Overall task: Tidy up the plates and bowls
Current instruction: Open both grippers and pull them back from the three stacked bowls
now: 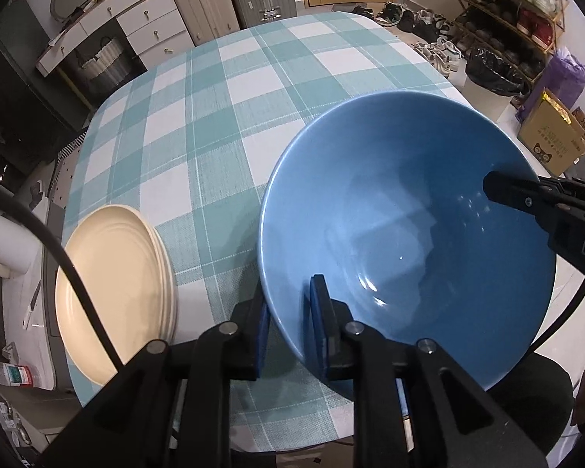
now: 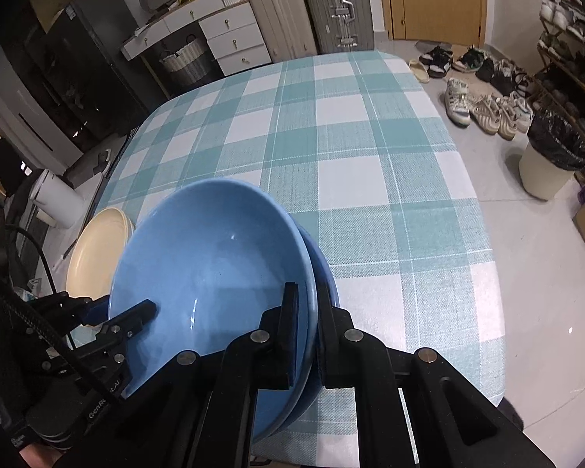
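Observation:
A large blue bowl (image 1: pixel 409 234) (image 2: pixel 214 265) sits nested in a darker blue bowl (image 2: pixel 325 273) on the checked tablecloth (image 1: pixel 214 117) (image 2: pixel 351 136), near its front edge. My left gripper (image 1: pixel 290 323) (image 2: pixel 123 308) straddles the bowl's near-left rim, one finger inside and one outside. Its pads stand slightly off the wall, so it is open. My right gripper (image 2: pixel 308 304) (image 1: pixel 503 193) is shut on the rim at the opposite side. Whether it pinches one rim or both I cannot tell. A stack of cream plates (image 1: pixel 113 292) (image 2: pixel 97 249) lies just left of the bowls.
Suitcases (image 2: pixel 308 7) and white drawers (image 1: pixel 152 23) stand behind the table. Shoes (image 2: pixel 483 109), a bin with a black liner (image 2: pixel 550 156) and a cardboard box (image 1: pixel 550 136) are on the floor to the right. A water bottle (image 1: pixel 7 374) lies low on the left.

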Available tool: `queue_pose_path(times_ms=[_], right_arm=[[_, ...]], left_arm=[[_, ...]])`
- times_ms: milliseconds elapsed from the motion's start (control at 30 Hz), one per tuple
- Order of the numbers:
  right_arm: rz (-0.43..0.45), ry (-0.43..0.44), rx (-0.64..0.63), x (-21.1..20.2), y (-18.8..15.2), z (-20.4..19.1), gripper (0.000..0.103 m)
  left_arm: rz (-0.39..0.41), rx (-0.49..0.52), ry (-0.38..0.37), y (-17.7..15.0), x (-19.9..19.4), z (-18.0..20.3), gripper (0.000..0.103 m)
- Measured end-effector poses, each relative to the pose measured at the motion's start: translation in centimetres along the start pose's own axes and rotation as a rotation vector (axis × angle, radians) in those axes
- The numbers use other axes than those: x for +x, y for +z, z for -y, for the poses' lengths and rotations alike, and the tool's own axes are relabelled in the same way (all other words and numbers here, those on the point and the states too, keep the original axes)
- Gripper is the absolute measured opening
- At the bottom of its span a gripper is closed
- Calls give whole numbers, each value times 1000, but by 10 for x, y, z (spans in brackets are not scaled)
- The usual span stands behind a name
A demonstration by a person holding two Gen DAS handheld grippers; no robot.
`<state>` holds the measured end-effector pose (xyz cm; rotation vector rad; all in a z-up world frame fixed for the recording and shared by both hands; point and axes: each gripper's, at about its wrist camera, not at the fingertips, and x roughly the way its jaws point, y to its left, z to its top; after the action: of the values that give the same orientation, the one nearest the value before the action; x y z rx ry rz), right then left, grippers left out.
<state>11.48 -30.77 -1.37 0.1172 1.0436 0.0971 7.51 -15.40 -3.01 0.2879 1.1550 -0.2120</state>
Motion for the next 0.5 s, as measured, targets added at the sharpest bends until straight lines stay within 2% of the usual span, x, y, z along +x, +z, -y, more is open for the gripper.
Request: queue_pose_path(times_ms=[100, 200, 367, 467, 500], right_arm=[[52, -23, -18, -8, -1, -2, 10], [101, -52, -48, -17, 0, -6, 16], [193, -47, -74, -35, 1, -11, 18], [255, -20, -79, -42, -5, -17, 33], [266, -9, -76, -44, -6, -18, 40]], left_arm=[[-6, -5, -3, -2, 1, 0, 34], [1, -8, -8, -2, -3, -2, 34], [42, -59, -46, -1, -13, -13, 37], [117, -91, -65, -4, -21, -20, 42], [138, -95, -66, -5, -22, -21, 44]])
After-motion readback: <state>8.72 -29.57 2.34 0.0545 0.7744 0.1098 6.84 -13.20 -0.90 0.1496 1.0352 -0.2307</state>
